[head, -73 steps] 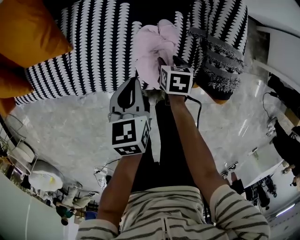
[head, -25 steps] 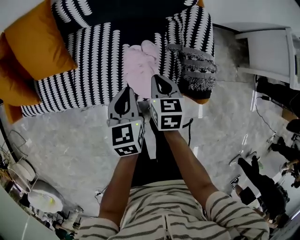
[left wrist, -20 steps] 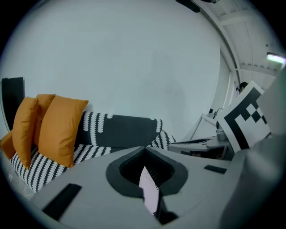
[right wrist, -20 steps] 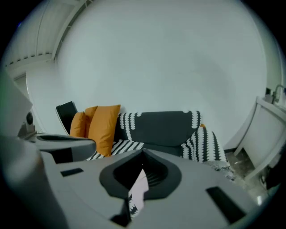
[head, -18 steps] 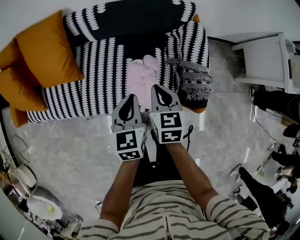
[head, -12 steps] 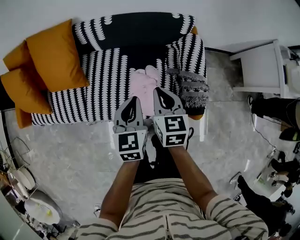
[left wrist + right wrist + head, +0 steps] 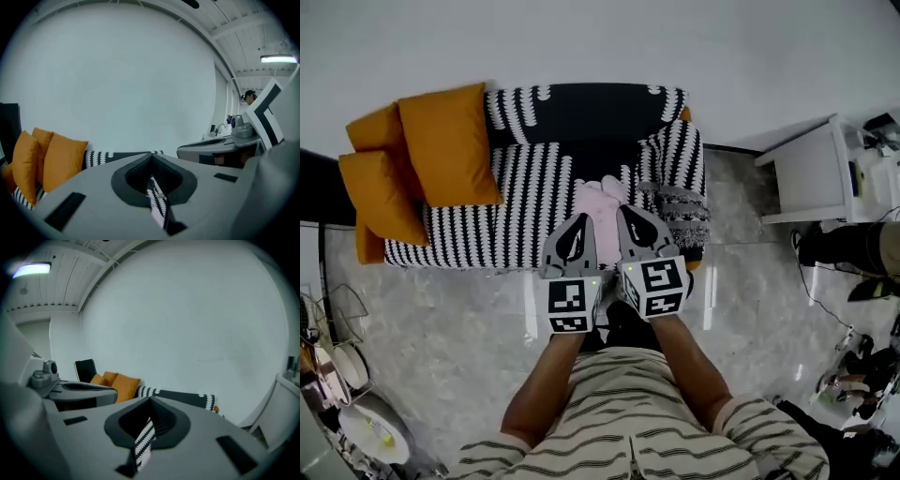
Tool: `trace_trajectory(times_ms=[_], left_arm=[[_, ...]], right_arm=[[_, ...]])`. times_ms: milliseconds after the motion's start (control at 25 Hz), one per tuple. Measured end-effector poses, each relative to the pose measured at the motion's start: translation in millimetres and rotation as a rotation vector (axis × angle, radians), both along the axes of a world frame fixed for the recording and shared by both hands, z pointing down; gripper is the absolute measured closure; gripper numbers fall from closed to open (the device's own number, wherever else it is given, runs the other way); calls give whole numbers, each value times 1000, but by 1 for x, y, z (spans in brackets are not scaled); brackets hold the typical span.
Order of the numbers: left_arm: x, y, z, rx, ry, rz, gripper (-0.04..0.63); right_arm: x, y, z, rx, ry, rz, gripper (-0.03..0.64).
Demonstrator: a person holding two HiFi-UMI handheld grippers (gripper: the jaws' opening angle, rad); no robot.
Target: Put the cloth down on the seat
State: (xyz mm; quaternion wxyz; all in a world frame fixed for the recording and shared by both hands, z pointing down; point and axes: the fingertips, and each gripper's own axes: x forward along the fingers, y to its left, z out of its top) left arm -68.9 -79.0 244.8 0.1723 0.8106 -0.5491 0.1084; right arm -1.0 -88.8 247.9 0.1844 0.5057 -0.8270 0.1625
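Cloth (image 7: 600,201) lies bunched on the striped seat (image 7: 530,202), free of both grippers. Left gripper (image 7: 578,223) and right gripper (image 7: 630,216): jaws pressed together, empty. Task looks done.

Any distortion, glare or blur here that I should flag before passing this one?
Head view: strong fisheye bend toward the edges, even lighting, pink cloth on the striped sofa sharp. Left gripper view: dark round vignette, ceiling lamp burns bright at the right edge. Right gripper view: same vignette, a ceiling lamp glares at upper left, wall evenly lit.
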Motion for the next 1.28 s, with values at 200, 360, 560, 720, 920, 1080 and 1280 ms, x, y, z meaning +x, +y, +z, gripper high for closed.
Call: trace_trajectory(times_ms=[200, 360, 560, 720, 920, 1080, 1280], left_arm=[[-1, 8, -36, 52, 1, 13, 589], [-4, 13, -70, 103, 11, 26, 589], [-5, 8, -104, 159, 30, 28, 589], [-3, 7, -128, 206, 32, 43, 589], [-8, 3, -149, 248, 33, 54, 589], [-8, 0, -164, 284, 37, 55, 589], [-12, -3, -174, 306, 47, 52, 589]], right_arm=[[-5, 13, -36, 28, -42, -4, 603], [-6, 22, -68, 27, -114, 0, 603], [-5, 16, -111, 114, -112, -6, 603], [-4, 12, -136, 170, -98, -11, 603], [-8, 10, -157, 228, -82, -17, 603], [-7, 7, -168, 260, -71, -17, 603], [-10, 6, -177, 289, -76, -23, 603]])
